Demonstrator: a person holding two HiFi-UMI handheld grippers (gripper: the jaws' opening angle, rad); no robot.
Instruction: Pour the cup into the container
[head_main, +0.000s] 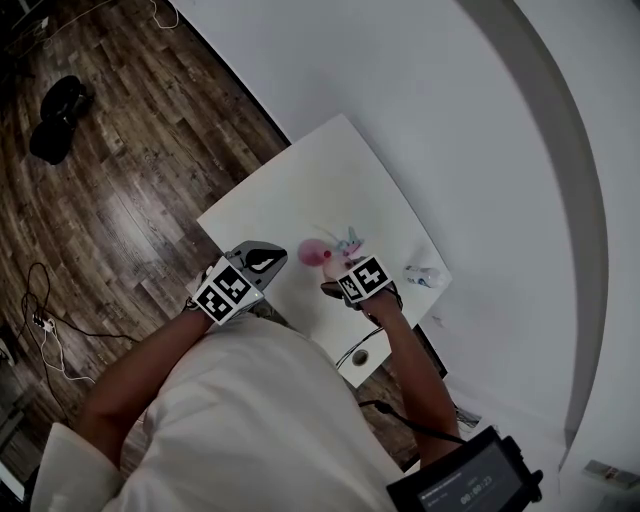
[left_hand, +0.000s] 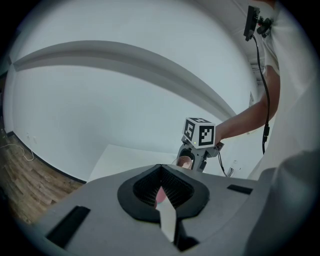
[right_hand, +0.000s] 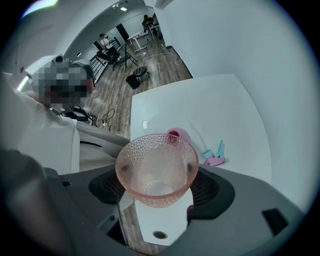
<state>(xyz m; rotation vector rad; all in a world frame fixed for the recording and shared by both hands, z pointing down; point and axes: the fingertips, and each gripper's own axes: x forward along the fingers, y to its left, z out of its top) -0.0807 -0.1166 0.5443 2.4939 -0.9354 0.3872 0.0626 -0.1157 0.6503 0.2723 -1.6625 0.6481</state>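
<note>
My right gripper is shut on a pink dimpled glass cup, and I see nothing inside the cup. In the head view the right gripper points steeply down over the white table, just right of a small pink container. That pink container shows just past the cup's rim in the right gripper view. The left gripper hangs at the table's near left edge, shut and empty. Past the shut left gripper, the left gripper view shows the right gripper's marker cube and the cup.
A small pink and blue object lies just beyond the container. A clear and blue item sits near the table's right corner. Wood floor lies to the left, a white wall behind. A black bag sits on the floor.
</note>
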